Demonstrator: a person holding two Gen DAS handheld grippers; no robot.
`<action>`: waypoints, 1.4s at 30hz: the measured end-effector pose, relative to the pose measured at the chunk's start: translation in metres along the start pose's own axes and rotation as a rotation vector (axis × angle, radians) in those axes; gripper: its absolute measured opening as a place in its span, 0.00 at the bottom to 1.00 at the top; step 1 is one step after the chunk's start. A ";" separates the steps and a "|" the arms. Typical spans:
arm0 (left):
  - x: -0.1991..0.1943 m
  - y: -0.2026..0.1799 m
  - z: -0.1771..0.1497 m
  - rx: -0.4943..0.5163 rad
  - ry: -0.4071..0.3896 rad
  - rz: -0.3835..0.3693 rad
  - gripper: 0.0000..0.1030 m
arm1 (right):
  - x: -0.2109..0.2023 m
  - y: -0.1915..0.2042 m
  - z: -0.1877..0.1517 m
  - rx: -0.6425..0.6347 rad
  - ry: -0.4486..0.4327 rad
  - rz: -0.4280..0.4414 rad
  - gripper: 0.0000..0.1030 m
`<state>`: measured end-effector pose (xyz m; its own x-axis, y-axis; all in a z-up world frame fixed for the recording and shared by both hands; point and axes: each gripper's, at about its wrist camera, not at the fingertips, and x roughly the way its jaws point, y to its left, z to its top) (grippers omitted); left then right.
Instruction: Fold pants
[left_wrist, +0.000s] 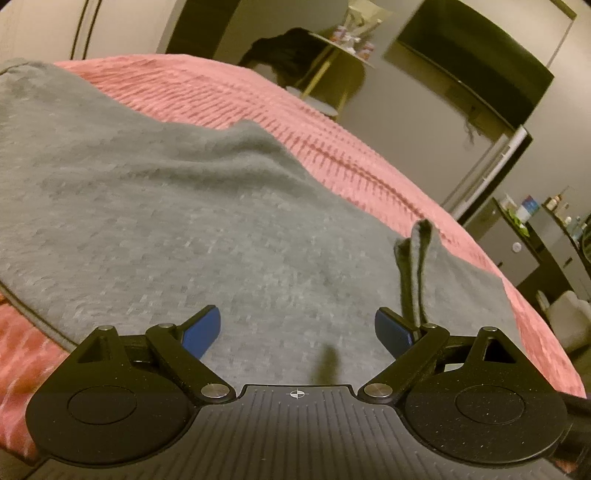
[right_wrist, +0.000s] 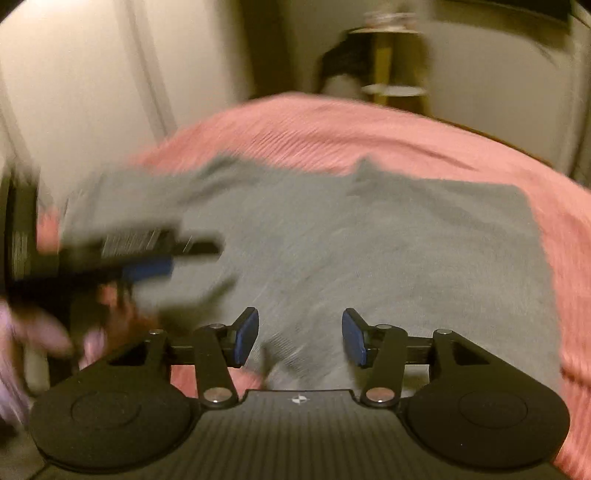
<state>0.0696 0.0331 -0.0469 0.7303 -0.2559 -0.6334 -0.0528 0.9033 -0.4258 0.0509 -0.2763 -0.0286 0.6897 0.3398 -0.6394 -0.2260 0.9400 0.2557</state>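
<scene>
Grey pants lie spread on a pink bedspread. My left gripper is open, low over the cloth near its front edge, holding nothing. A grey drawstring or fabric loop sticks up just beyond its right finger. In the right wrist view the pants lie flat on the bedspread. My right gripper is open above the near edge of the cloth. The left gripper shows there blurred at the left, over the pants.
A small round side table with items and dark clothing stands beyond the bed. A dark TV hangs on the right wall. Shelves with bottles stand at far right. A purple-sleeved hand holds the left gripper.
</scene>
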 end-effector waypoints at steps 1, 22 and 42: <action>0.001 -0.001 0.000 0.006 0.002 -0.002 0.92 | 0.000 -0.011 0.003 0.062 -0.011 -0.025 0.46; -0.002 -0.022 -0.010 0.107 0.027 -0.002 0.92 | 0.013 -0.073 -0.022 0.399 0.150 0.071 0.31; 0.090 -0.063 0.003 -0.220 0.351 -0.271 0.74 | -0.025 -0.121 -0.023 0.580 -0.200 0.058 0.43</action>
<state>0.1407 -0.0452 -0.0750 0.4664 -0.6059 -0.6444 -0.0629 0.7040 -0.7075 0.0452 -0.3980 -0.0602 0.8161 0.3243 -0.4783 0.1052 0.7305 0.6748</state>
